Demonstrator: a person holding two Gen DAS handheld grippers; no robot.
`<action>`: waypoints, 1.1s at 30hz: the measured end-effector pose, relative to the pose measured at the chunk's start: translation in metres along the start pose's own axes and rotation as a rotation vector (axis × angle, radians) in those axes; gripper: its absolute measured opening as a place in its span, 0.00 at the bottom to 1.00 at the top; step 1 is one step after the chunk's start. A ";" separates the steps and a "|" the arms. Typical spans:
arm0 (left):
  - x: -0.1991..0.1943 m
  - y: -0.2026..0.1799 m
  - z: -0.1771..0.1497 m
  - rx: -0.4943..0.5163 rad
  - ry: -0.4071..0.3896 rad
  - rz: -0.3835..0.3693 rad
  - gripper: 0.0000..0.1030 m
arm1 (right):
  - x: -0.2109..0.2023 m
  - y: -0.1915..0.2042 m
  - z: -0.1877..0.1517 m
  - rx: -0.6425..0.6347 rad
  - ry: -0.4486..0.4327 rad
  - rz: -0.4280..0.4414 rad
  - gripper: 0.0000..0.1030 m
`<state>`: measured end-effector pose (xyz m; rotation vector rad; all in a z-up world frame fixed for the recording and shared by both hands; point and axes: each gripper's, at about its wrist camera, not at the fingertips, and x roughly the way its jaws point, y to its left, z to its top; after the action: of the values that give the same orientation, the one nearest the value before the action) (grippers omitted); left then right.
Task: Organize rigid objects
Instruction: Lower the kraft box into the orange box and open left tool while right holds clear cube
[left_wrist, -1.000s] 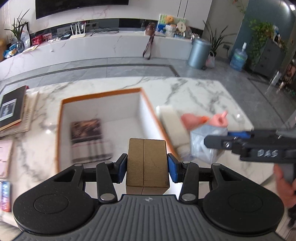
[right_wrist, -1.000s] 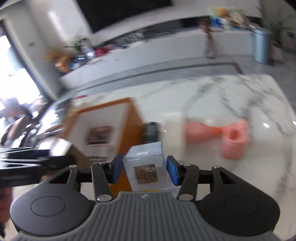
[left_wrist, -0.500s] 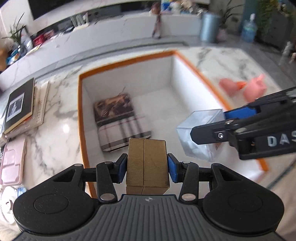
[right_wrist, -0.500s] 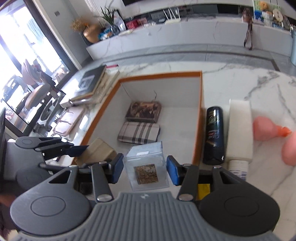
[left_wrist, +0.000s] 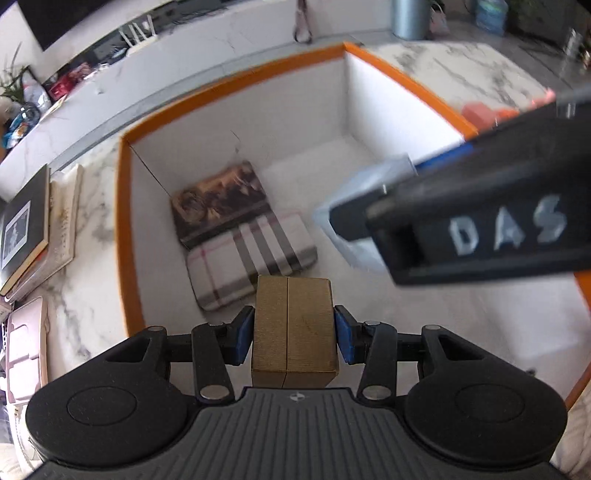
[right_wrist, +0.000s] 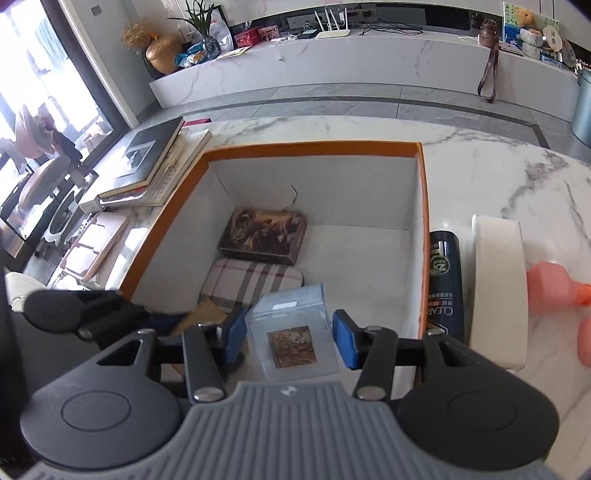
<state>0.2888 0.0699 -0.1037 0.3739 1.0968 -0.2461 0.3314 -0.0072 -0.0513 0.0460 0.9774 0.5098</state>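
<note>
Left gripper (left_wrist: 294, 334), low centre of the left wrist view: clamped on a gold-brown box (left_wrist: 293, 328), blue pads pressed to both sides, box upright between them. Below and beyond, an orange-rimmed white storage box (left_wrist: 127, 236) filling most of the frame, open at the top. Inside it, left of centre, a dark patterned box (left_wrist: 219, 205) and, touching its near edge, a plaid case (left_wrist: 251, 266).

Right gripper (right_wrist: 289, 334), low centre of the right wrist view: closed on a clear plastic cube (right_wrist: 293, 332) with a small brown printed square on its face, pads against both sides. Held over the near part of the storage box interior, just beside the plaid case. Same cube at the right of the left wrist view, blurred, partly behind the other gripper's black finger.

Outside the storage box, right of the right wrist view, on the marble table (right_wrist: 498, 170): a dark bottle (right_wrist: 445, 280) lying just beside the orange wall, then a white rectangular box (right_wrist: 498, 291), then pink bottles (right_wrist: 554, 291) at the edge. Upper left: stacked books (right_wrist: 147, 162) and a pink tray (right_wrist: 96, 247).
</note>
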 end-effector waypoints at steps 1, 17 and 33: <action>0.001 -0.001 -0.003 0.013 -0.003 0.016 0.53 | 0.000 0.000 0.000 -0.004 0.001 0.004 0.50; -0.030 -0.002 -0.004 0.158 0.011 -0.015 0.58 | -0.014 0.004 -0.004 -0.049 -0.023 0.003 0.50; -0.016 0.032 0.014 -0.124 0.090 -0.190 0.47 | -0.022 0.000 -0.005 -0.072 -0.038 -0.008 0.50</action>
<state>0.3048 0.0940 -0.0781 0.1715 1.2315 -0.3300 0.3174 -0.0183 -0.0369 -0.0124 0.9208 0.5345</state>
